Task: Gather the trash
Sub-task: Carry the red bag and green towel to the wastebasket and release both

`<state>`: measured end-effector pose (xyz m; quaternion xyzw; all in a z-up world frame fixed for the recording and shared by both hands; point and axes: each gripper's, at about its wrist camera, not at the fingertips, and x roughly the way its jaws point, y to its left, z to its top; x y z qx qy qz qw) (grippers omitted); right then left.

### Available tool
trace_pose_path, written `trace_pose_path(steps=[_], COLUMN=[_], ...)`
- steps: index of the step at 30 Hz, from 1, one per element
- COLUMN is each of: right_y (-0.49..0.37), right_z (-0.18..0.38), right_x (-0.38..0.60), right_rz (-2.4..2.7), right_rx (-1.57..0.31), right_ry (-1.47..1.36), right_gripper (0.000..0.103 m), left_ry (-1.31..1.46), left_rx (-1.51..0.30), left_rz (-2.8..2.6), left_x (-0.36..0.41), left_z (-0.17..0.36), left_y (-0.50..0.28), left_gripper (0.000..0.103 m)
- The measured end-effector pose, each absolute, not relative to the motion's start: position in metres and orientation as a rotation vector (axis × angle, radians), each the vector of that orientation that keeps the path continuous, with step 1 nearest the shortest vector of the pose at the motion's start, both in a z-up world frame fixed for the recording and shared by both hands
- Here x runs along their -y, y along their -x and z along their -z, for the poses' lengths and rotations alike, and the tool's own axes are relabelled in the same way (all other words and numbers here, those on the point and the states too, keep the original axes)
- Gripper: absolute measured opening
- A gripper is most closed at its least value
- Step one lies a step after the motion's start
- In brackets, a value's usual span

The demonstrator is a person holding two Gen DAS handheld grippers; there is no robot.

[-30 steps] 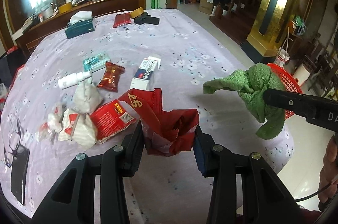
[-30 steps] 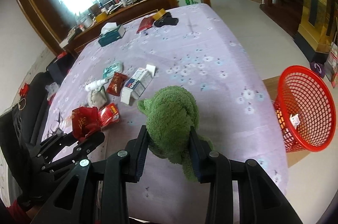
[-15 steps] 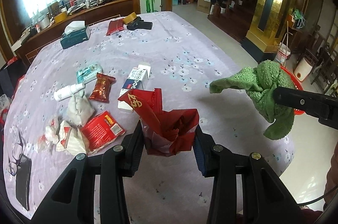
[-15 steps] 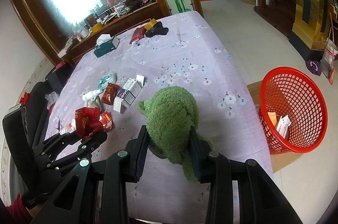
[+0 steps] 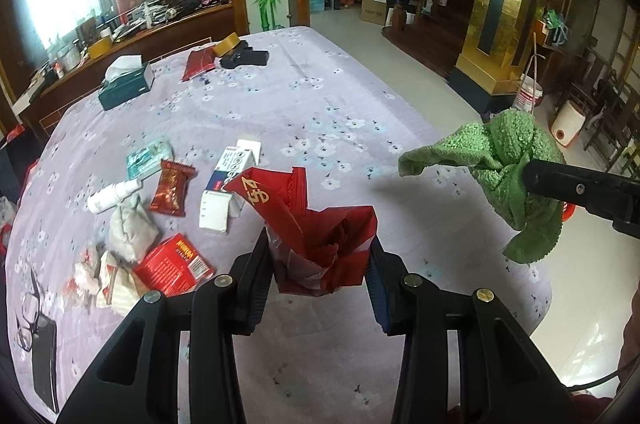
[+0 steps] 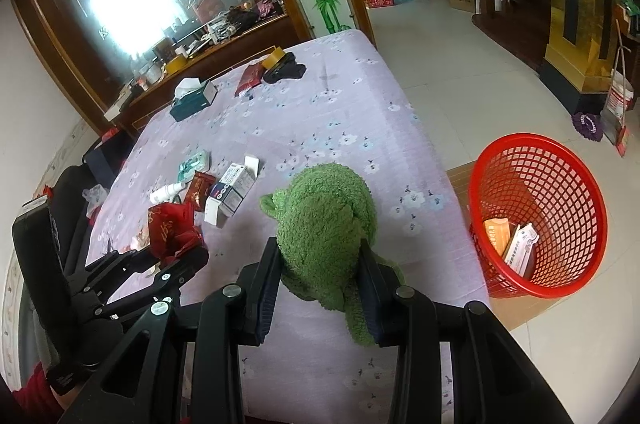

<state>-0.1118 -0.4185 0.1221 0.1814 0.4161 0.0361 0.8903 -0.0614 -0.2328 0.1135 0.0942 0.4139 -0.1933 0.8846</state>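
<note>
Both tongs clamp loads: left tongs [image 5: 320, 264] hold upright red wrapper [image 5: 316, 224], right tongs [image 6: 320, 280] green cloth [image 6: 326, 220].

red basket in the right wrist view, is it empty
No, the red basket on the floor beside the table already holds a few flat packets and cartons at its bottom.

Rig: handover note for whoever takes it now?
Left claw: shut on red wrapper, held above the table.
Right claw: shut on green cloth.
Basket: on the floor right of the table, a few items already inside.
Left: drop the wrapper in the basket; tissues, red box and snack pack remain on the table.
</note>
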Motion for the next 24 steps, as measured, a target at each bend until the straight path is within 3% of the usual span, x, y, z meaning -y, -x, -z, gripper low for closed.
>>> trace_pose_path(steps=[24], right_y=[0.160], right_z=[-0.139], right_x=[0.556], right_rz=[0.190], right_rx=[-0.756], right_ry=[-0.555], right_gripper=[0.039], left_ry=[-0.223], left_rx=[-0.857], left_rz=[0.653], left_x=[0.359], left_z=[-0.144], left_y=[0.059], left_gripper=[0.041])
